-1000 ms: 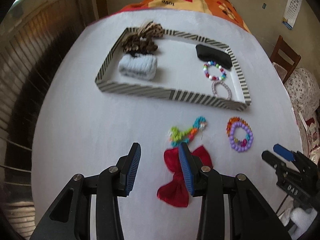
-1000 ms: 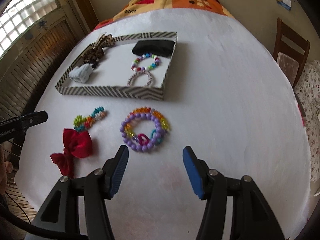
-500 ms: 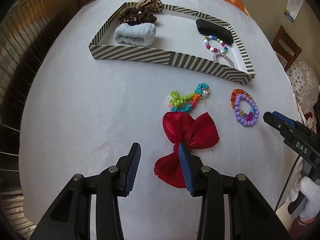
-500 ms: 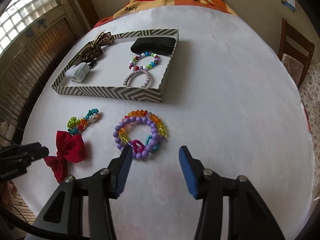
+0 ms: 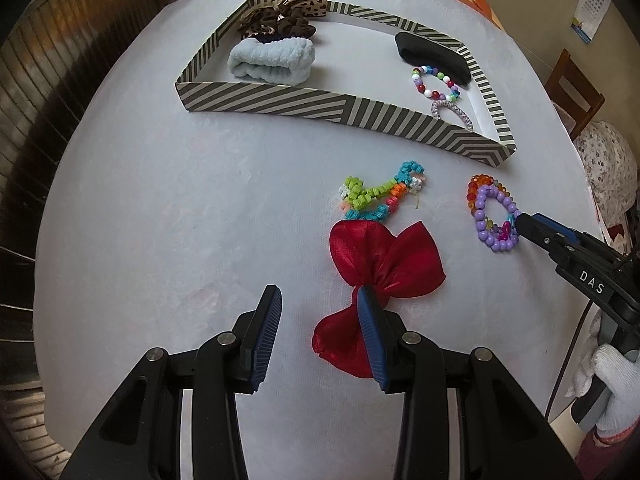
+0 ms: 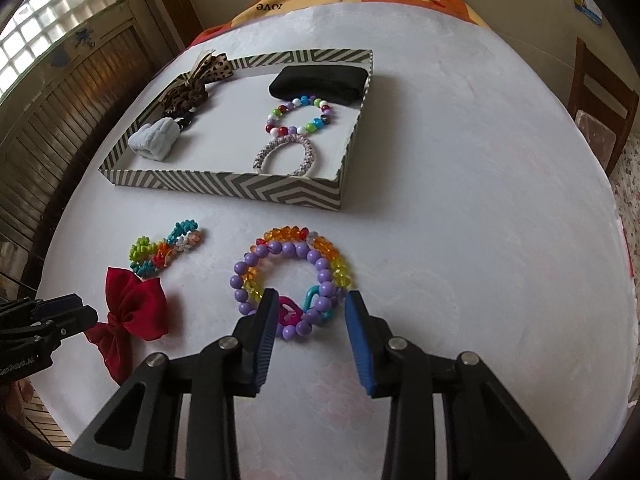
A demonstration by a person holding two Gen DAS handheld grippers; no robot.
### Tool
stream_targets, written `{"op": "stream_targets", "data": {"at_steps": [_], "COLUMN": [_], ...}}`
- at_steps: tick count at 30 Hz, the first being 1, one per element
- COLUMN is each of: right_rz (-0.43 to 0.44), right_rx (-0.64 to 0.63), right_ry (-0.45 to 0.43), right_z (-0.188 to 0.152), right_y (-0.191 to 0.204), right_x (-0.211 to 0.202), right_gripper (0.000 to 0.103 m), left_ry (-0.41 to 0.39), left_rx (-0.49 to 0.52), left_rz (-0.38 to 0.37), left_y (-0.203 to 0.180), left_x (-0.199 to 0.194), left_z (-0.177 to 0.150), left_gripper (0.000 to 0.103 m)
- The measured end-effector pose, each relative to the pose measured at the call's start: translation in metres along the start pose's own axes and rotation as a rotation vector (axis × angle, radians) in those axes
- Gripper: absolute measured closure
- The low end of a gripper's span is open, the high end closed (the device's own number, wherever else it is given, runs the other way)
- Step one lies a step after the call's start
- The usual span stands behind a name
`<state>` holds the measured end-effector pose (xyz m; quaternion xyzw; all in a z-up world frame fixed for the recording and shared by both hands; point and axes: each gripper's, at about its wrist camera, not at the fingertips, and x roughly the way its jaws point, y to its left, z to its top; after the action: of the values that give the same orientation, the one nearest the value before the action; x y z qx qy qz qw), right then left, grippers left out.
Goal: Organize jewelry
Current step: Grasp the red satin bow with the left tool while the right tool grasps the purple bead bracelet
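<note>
Purple bead bracelet (image 6: pixel 280 280) (perhaps stacked on an amber one), heart charms.

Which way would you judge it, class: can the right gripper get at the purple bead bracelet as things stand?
Probably yes: the right gripper is closing with the purple bead bracelet's near edge already between its fingers, nothing blocking.

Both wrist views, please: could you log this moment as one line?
left gripper: open beside red satin bow | right gripper: closing around purple bead bracelet | striped tray: partly filled
</note>
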<state>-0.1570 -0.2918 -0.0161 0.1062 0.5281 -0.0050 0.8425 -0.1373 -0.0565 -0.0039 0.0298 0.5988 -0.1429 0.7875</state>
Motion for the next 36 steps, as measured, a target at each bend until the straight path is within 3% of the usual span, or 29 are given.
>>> {"op": "stream_targets", "data": {"at_steps": [5,9,14,23,27,36], "right_rz": [0.01,0.035,0.071,0.115,0.108,0.084], "right_rx": [0.015,0.019,0.031,0.078,0.098,0.062], "right_ry": [0.009,0.023,0.013,0.009,0.013,0.035], "right_z": [0.0,-0.002,-0.007,-0.011,-0.009,-0.003], "right_y": [0.0,0.0,-0.001,-0.01,-0.012,-0.003], "right_x": [0.005,0.01,0.009,-0.002,0.002,0.015], "right_gripper": [0.068,0.086,0.093,0.094,0.084,0.084], "left_ry": [0.008,0.008,0.011,0.015,0.02,0.046], "left_rx": [-0.001,-0.001,-0.003,-0.001,0.013,0.026], "left_rz": [-0.002,-0.006,-0.016,-0.04,-0.05,-0.036], "left_y": [0.002,0.002,0.003,0.001,-0.004,-0.009], "left_x": [0.002,0.002,0.001,0.001,0.002,0.017], "left_z": [-0.001,-0.002,-0.002,-0.002,-0.003,-0.006], "left_gripper": [0.075,0.075,0.075,0.074,0.074,0.074]}}
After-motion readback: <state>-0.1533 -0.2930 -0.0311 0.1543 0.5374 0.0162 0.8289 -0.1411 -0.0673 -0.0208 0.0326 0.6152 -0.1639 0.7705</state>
